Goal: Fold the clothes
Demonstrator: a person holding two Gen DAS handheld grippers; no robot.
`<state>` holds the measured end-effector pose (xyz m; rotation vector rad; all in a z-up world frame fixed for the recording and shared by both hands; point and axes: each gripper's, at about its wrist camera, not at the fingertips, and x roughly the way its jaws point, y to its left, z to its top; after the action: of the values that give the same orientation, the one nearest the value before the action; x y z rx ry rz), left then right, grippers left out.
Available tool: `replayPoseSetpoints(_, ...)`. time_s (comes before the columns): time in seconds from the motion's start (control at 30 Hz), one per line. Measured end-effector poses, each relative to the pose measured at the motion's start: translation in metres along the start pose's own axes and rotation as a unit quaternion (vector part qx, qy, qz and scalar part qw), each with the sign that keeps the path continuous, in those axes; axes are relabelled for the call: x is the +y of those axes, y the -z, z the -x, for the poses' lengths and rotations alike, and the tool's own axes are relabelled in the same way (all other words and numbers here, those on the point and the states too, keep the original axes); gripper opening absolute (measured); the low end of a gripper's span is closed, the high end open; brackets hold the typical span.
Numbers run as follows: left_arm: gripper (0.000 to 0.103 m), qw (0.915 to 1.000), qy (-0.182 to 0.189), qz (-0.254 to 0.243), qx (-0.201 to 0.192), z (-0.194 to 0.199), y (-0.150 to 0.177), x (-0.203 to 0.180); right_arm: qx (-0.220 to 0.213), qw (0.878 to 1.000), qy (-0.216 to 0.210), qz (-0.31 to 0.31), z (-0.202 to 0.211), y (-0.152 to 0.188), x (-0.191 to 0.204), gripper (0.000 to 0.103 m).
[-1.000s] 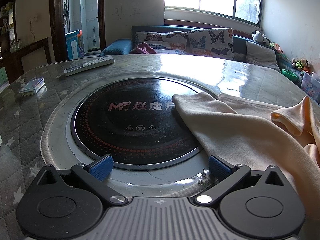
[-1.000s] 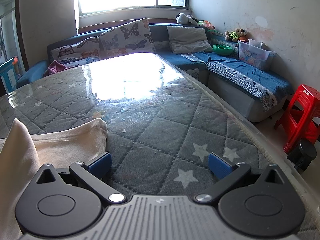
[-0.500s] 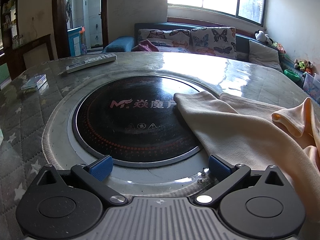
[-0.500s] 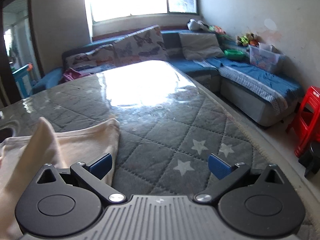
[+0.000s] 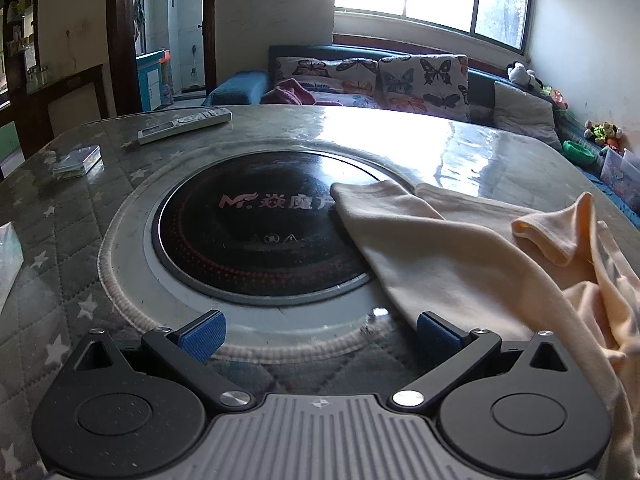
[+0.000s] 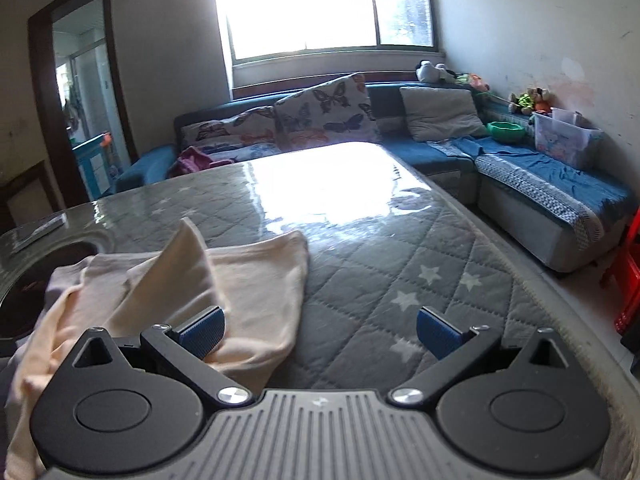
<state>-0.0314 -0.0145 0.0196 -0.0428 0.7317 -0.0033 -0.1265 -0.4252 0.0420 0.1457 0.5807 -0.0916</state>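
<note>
the left gripper [image 5: 318, 330] hangs low over a quilted grey star-print table [image 5: 60, 248], its blue-padded fingers [image 5: 202, 334] spread wide and gripping nothing. between them show only the pale rim of the round black induction cooktop [image 5: 248, 240] set into the table and a strip of quilting. a crumpled pale peach cotton garment [image 5: 460, 264] lies to the right, one corner draped over the cooktop's right edge; its near hem runs just beside the right-hand pad, and whether the two touch cannot be told. a raised fold of the cloth stands up at far right.

the right gripper [image 6: 320, 330] is likewise wide open, with nothing pinched. in its view the pale peach cotton garment [image 6: 248, 296] sprawls to the left across the table [image 6: 420, 280]; the left blue pad [image 6: 202, 330] sits over the cloth's near fold, while the right pad is above bare quilting, well apart from the fabric. a peaked fold rises behind the left pad.

farther back on the table lie a white remote control [image 5: 184, 124] and a small clear plastic box [image 5: 78, 160], both well away from the garment. a blue corner sofa with butterfly-print cushions [image 6: 320, 116] lines the wall beneath a bright window.
</note>
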Motion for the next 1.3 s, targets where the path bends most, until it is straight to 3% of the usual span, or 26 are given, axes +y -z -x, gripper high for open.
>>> replayPoseSetpoints(0.3,0.103,1.0,-0.007,-0.002,0.006,0.022,0.008,-0.009,-0.006,0.999,-0.02,0.031,0.03,0.016,0.027,0.103)
replayPoseSetpoints(0.57,0.103,0.9999,0.008,-0.004,0.005,0.042,0.019,-0.015,0.005,0.998,-0.04,0.043,0.049,0.036,0.043,0.103)
replayPoseSetpoints(0.93,0.103,0.9992,0.034,-0.022,0.002,0.061,0.033,-0.033,0.013,0.997,-0.052,0.054,0.07,0.051,0.049,0.103)
replayPoseSetpoints(1.3,0.103,0.9988,0.035,-0.035,0.004,0.072,0.046,-0.04,0.014,0.996,-0.065,0.065,0.082,0.061,0.058,0.103)
